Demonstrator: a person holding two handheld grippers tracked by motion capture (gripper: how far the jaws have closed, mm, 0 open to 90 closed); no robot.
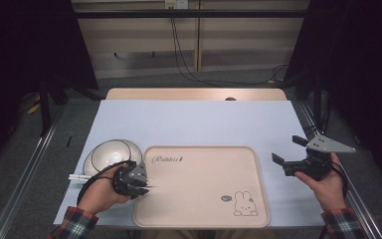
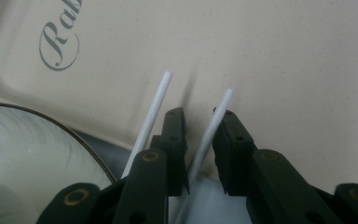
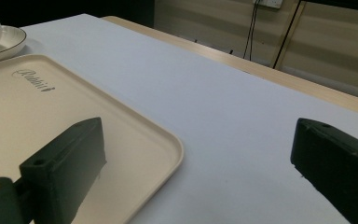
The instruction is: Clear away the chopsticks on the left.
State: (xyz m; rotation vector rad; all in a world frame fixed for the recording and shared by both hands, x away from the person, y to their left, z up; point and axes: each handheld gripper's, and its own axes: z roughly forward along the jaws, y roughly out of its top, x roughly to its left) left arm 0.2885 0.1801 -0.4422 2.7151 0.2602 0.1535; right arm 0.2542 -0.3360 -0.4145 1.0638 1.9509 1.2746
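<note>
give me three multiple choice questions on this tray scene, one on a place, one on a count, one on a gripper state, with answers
1. Where is the bowl?
A. left of the tray, on the table
B. in the middle of the tray
C. beside the right hand-held gripper

2. How many white sticks does the left gripper view show at the left hand-held gripper?
A. one
B. two
C. four

3. How do the right hand-held gripper's jaws stand?
A. shut on a stick
B. shut on the tray rim
C. wide apart, nothing between them

Answers:
1 A: the high view shows the bowl just off the tray's left edge.
2 B: two thin white tips reach past the jaws.
3 C: the right gripper view shows bare table between them.
</note>
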